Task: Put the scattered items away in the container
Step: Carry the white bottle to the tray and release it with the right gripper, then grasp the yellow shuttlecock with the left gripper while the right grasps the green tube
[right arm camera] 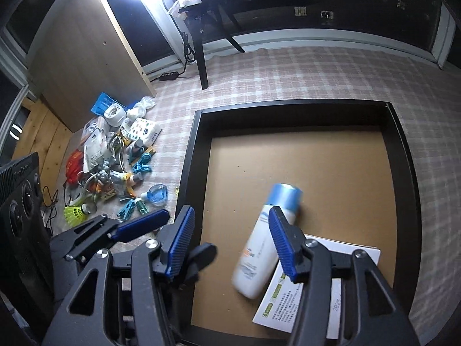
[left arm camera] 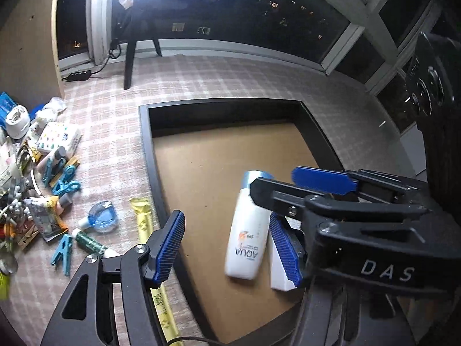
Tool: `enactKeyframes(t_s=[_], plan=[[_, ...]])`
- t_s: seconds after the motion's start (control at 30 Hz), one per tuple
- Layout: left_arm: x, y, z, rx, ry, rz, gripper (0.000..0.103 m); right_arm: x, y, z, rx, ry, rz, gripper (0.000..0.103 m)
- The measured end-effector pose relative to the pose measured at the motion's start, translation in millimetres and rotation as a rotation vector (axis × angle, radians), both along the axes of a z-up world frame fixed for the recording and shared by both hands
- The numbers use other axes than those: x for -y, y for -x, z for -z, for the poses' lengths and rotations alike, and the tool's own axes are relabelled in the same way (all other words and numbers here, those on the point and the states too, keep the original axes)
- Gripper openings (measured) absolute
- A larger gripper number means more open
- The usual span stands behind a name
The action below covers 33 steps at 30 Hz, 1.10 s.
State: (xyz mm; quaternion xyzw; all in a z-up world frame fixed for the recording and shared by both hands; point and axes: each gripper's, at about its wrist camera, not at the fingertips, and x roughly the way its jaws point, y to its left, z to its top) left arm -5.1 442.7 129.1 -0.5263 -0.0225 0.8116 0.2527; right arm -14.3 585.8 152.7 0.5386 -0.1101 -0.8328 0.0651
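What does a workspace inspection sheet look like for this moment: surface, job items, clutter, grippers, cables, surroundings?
Surface: plaid cloth covers the floor.
Job's things: black tray holds a white bottle with blue cap, lying partly on a white box.
Clutter: pile left of the tray, with teal clips, a blue glass bottle, a yellow shuttlecock; a yellow sachet lies beside the tray rim.
Grippers: left gripper and right gripper both open, holding nothing, over the tray.
Cables: power strip and cord by the wall.
Surroundings: dark windows, black table leg.
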Motion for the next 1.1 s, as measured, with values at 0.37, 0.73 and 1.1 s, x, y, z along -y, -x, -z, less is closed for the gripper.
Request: enactKeyframes(t_s=[0.37,0.73,1.1], plan=[[48.1,-7.8,-9.3,-0.038,0.070,-0.087,0.059,28.4,-6.0,-3.0,-0.050,-0.056,-0.024,0.065],[169.2,-20.7,-7.7,-0.050,0.150,-0.278,0.059,79.8,-6.9,1.8,-0.064,-0.018,-0.120,0.066],[327.6,-43.4,25.4,0.021,0.205,-0.487,0.059,144.7,-1.2,28.3,-0.014,-0.091,-0.214,0.065]])
